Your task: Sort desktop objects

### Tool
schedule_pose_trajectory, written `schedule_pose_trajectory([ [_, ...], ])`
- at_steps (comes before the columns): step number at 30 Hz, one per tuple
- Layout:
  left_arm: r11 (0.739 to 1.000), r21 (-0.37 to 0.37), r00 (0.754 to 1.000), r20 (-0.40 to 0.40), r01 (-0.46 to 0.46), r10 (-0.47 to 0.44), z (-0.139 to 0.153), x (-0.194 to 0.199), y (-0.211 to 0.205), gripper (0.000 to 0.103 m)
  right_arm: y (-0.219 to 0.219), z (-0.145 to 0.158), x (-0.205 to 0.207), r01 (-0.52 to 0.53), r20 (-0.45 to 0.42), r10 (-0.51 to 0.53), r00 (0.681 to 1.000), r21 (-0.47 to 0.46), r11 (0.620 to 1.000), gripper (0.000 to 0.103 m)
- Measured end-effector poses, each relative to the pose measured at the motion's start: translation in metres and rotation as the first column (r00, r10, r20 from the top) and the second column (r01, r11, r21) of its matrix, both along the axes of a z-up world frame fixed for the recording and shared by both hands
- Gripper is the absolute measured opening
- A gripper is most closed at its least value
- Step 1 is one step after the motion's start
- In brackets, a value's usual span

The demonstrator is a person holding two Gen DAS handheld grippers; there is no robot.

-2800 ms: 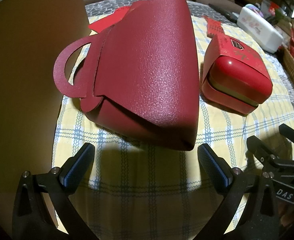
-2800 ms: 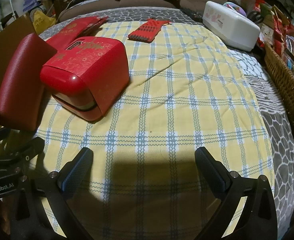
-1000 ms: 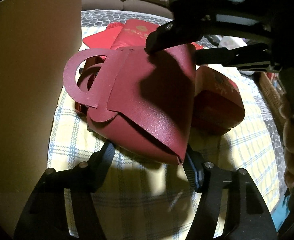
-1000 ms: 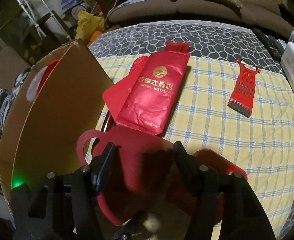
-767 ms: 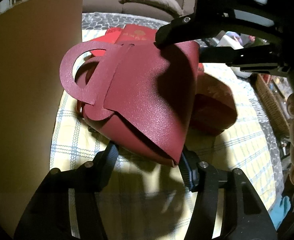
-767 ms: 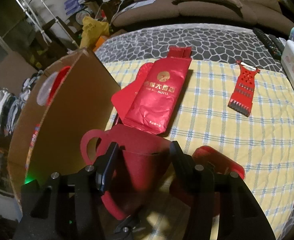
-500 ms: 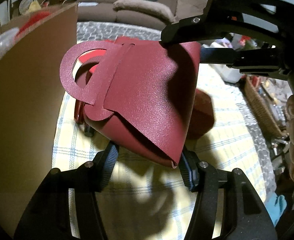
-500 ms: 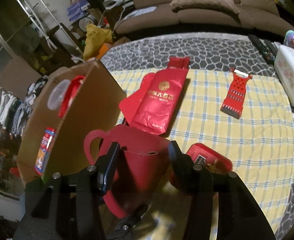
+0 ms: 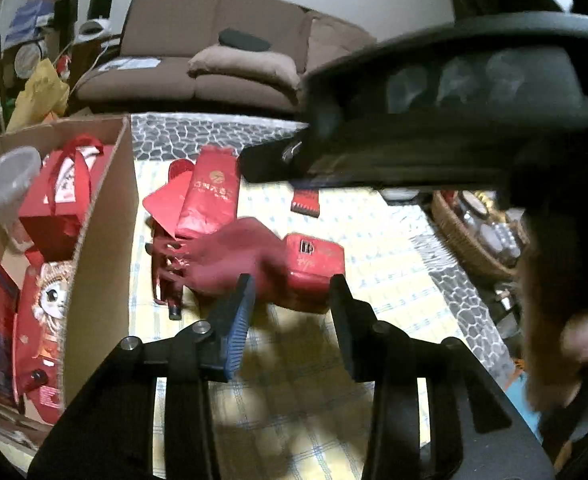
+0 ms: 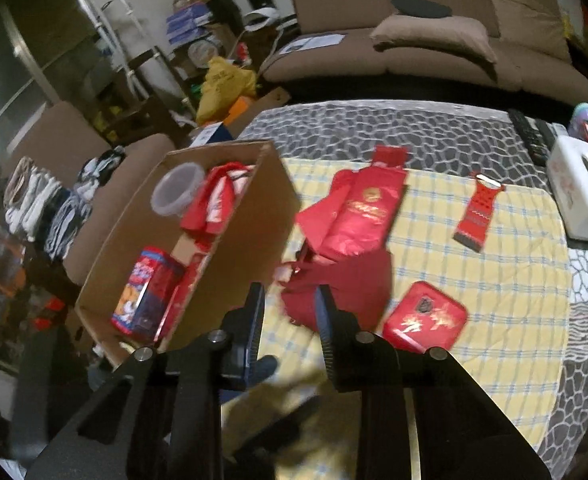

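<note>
The dark red paper gift bag [image 9: 229,258] is blurred and lies low over the checked tablecloth [image 9: 374,232], free of both grippers; it also shows in the right wrist view [image 10: 346,280]. My left gripper [image 9: 289,312] is high above the table, jaws apart and empty. My right gripper [image 10: 287,320] is also raised, jaws narrowly apart and empty. A red tin box [image 9: 314,264] lies beside the bag, and it shows too in the right wrist view [image 10: 426,322]. The open cardboard box [image 10: 229,240] stands at the left with red items inside.
A red hotel pouch [image 10: 362,216] and red envelopes lie behind the bag. A red patterned strip [image 10: 478,216] lies to the right. A white tissue box [image 10: 582,196] and a wicker basket [image 9: 462,232] are at the right edge. A sofa is behind.
Both grippers held the gift bag and lifted it; now it has dropped out of both and lies blurred near the table. Both grippers have risen higher, showing inside the cardboard box.
</note>
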State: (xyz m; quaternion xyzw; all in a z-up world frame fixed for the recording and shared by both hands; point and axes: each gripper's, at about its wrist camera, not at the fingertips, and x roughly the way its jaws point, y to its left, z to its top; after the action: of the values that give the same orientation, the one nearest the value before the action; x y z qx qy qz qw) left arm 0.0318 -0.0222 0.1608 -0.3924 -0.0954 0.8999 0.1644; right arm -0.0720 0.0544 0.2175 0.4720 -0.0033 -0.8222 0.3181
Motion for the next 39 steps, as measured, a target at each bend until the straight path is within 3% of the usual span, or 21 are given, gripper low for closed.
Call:
schedule_pose_trajectory([
  [2,1.0,0.011,0.999,0.042,-0.027,0.027,-0.003,-0.003,-0.009,0.037,-0.001,-0.003,0.003,0.015,0.016,-0.015,1.0,-0.007,1.0,0.027],
  [5,0.998,0.019,0.993,0.1,-0.057,0.055,-0.018,-0.001,-0.024,0.049,0.001,-0.009,0.005,0.034,0.024,-0.034,0.999,0.01,0.999,0.027],
  [6,0.998,0.006,0.99,0.12,-0.07,0.068,-0.026,-0.002,-0.03,0.045,0.001,-0.012,0.005,0.042,0.03,-0.043,0.999,0.019,0.999,0.027],
  [8,0.999,-0.028,0.994,0.097,-0.045,0.048,-0.027,0.004,-0.027,0.045,0.002,-0.017,0.003,0.053,0.039,-0.054,0.998,0.02,0.998,0.028],
  [10,0.998,-0.061,0.996,0.085,-0.016,0.021,-0.027,0.01,-0.022,0.052,0.003,-0.022,0.002,0.06,0.045,-0.061,0.997,0.022,0.998,0.03],
  [12,0.999,-0.044,0.997,0.074,0.01,-0.007,-0.024,0.019,-0.021,0.062,0.003,-0.026,0.002,0.063,0.052,-0.065,0.997,0.023,0.998,0.03],
  [19,0.998,0.026,0.996,0.062,0.059,-0.061,-0.012,0.037,-0.033,0.064,0.019,-0.039,0.007,0.101,0.05,-0.103,0.993,0.034,0.994,0.039],
  [20,0.997,0.038,0.996,0.061,0.062,-0.064,-0.009,0.038,-0.035,0.074,0.022,-0.041,0.008,0.106,0.045,-0.108,0.993,0.039,0.994,0.045],
  [21,0.998,0.038,0.997,0.049,0.049,-0.051,-0.002,0.042,-0.04,0.09,0.024,-0.042,0.009,0.109,0.041,-0.111,0.993,0.045,0.993,0.049],
  [23,0.998,0.048,0.999,0.02,0.034,-0.035,0.009,0.048,-0.046,0.097,0.03,-0.045,0.012,0.122,0.031,-0.124,0.992,0.064,0.99,0.061],
  [28,0.994,0.103,0.999,-0.002,0.034,-0.034,0.036,0.051,-0.064,0.097,0.043,-0.052,0.015,0.153,0.044,-0.155,0.987,0.057,0.987,0.072],
  [35,0.996,0.077,0.999,-0.005,-0.039,0.039,0.052,0.042,-0.096,0.097,0.026,-0.055,0.027,0.109,0.032,-0.11,0.993,0.039,0.993,0.072],
  [39,0.995,0.054,0.997,0.002,-0.079,0.079,0.05,0.037,-0.115,0.097,0.001,-0.061,0.03,0.063,0.002,-0.064,0.998,0.084,0.994,0.07],
])
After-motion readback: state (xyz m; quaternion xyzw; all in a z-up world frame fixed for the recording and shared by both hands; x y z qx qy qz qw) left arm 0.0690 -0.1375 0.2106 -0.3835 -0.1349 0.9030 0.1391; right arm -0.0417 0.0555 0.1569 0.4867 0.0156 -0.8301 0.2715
